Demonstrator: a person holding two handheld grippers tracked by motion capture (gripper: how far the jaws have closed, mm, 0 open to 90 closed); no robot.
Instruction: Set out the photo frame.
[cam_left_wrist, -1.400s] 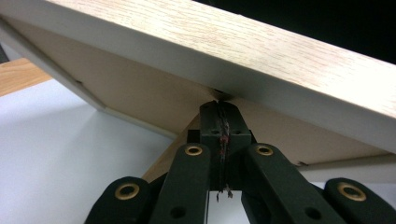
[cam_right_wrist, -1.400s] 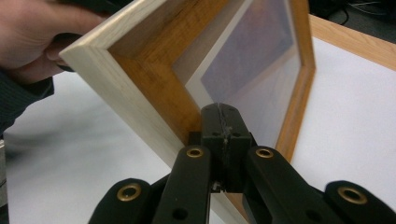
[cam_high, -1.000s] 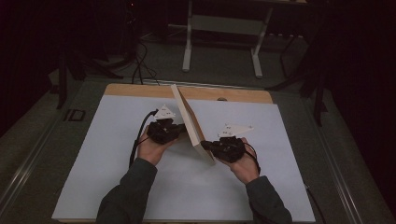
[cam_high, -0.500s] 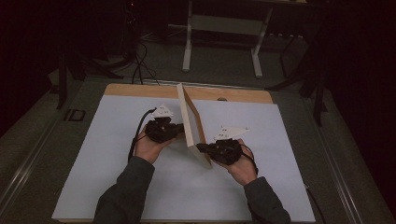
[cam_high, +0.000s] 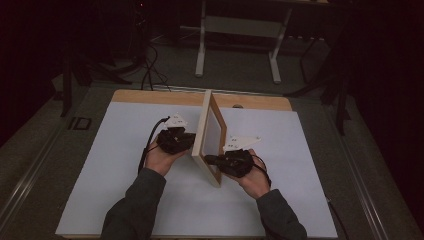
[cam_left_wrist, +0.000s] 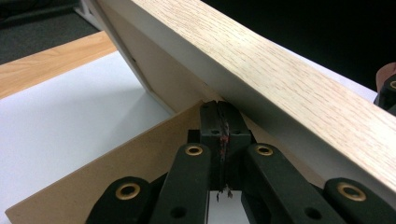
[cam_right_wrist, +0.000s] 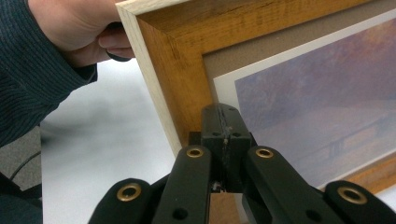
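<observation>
Left tongs: jaws closed flat together, tips pressed against the back of the picture frame, at its fold-out stand. Right tongs: jaws closed, nothing held, tips set against the frame's front. Frame: propped on edge at mid-table, between both tongs. Step judged: standing it upright. Next move: stand spread, support eased away.

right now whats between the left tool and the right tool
The wooden picture frame stands on edge between the left tool and right tool. The high view shows one tool on each side, both shut against it.
</observation>
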